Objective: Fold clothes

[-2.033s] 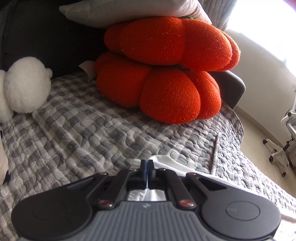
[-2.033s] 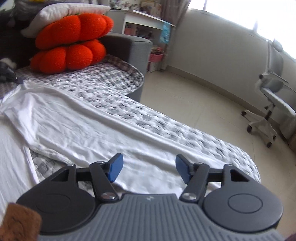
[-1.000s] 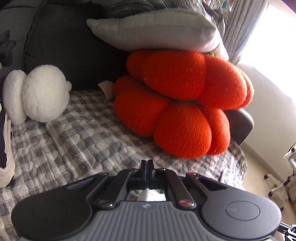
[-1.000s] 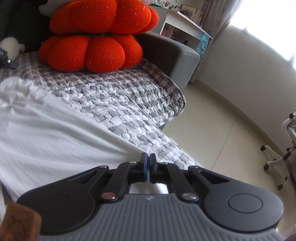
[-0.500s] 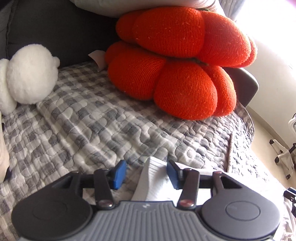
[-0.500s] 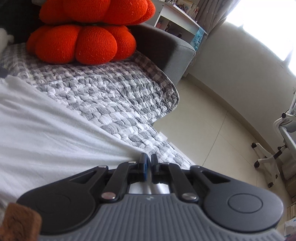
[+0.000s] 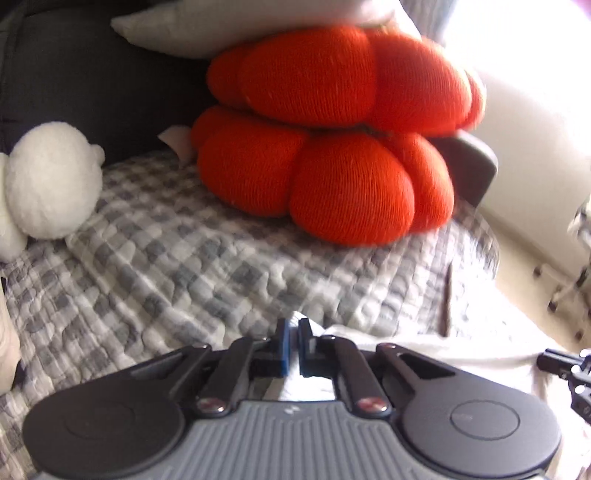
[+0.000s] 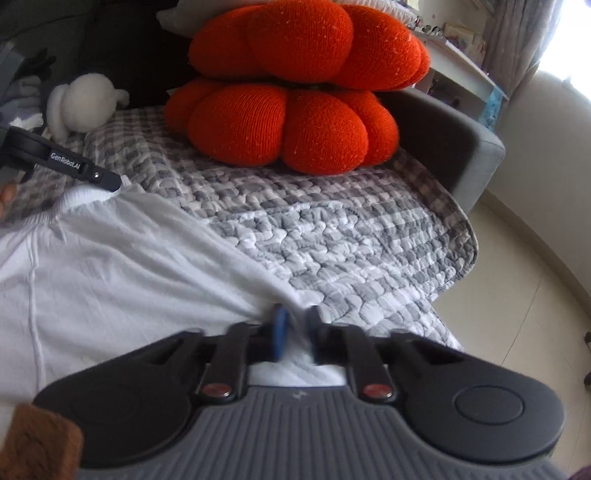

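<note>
Right wrist: right tool point(image 8: 293, 334) pinches the white garment's point(image 8: 122, 266) edge.

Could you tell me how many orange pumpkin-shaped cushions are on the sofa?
2: the lower orange cushion rests on the checked quilt, and the upper orange cushion is stacked on it, under a grey pillow. Others may be hidden.

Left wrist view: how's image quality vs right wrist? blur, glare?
Left wrist view: soft all over, orange cushions smeared, window side at the right blown out to white. Right wrist view: sharper on the checked quilt, but the right tongs are motion-blurred at the tips; glare only in the upper right corner.
</note>
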